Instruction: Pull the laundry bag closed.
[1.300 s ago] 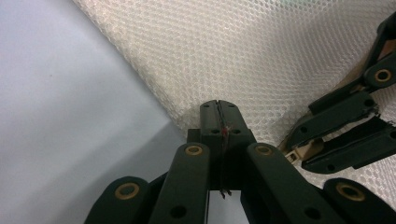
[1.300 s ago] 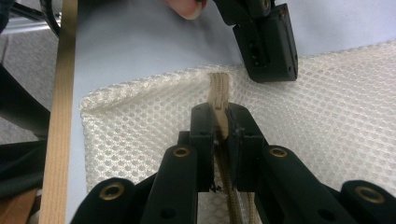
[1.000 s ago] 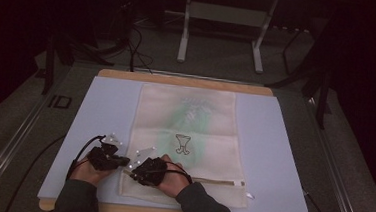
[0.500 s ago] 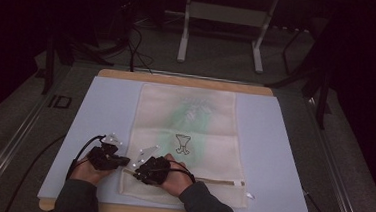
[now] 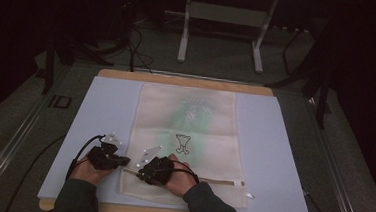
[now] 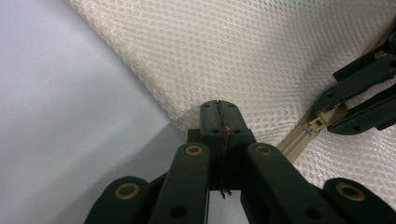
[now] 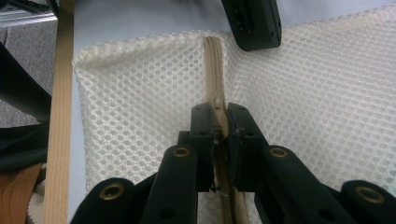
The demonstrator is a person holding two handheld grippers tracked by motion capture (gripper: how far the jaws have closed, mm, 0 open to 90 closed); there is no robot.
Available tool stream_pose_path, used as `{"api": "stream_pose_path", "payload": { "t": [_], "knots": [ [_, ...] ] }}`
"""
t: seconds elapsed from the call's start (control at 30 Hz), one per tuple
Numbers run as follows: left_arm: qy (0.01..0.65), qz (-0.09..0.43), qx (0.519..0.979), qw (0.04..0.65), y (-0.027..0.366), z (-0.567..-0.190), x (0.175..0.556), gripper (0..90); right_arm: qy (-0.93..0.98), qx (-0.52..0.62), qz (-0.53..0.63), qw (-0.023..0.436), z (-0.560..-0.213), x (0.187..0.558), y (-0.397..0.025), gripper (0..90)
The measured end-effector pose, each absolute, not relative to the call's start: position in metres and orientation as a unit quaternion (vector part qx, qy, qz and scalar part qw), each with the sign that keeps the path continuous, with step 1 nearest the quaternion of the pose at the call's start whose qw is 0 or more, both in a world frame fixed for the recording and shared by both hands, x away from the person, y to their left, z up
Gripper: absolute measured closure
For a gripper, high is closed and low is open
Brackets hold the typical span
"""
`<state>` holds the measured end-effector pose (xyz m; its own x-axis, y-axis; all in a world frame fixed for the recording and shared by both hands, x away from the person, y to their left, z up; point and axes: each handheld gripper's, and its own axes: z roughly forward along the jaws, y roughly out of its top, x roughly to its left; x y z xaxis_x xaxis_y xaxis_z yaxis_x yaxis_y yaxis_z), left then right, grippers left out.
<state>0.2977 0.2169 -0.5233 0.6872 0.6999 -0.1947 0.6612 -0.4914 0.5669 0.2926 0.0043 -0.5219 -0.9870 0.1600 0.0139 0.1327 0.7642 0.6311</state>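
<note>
Where the mesh bag (image 5: 186,136) lies flat on the bench (image 5: 282,157): left tool (image 6: 218,112) clamped on its corner; right tool (image 7: 218,116) beside it, clamped on the zipper (image 7: 214,70).

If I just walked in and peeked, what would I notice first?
Probably the big cream mesh laundry bag lying flat in the middle of the pale blue table mat, with a little dark drawing on it. Then the two black claws at its near edge: the left claw is shut on the bag's corner, and the right claw is shut on the beige zipper pull.
</note>
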Motion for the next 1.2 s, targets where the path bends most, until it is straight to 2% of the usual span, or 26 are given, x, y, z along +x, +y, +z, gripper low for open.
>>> {"api": "stream_pose_path", "payload": {
  "t": [1.2],
  "knots": [
    [0.395, 0.031, 0.863, 0.314, 0.217, -0.523, 0.298, 89.8, 0.941, 0.084, 0.327, 0.027, -0.52, 0.287, -0.028, 82.2]
  ]
}}
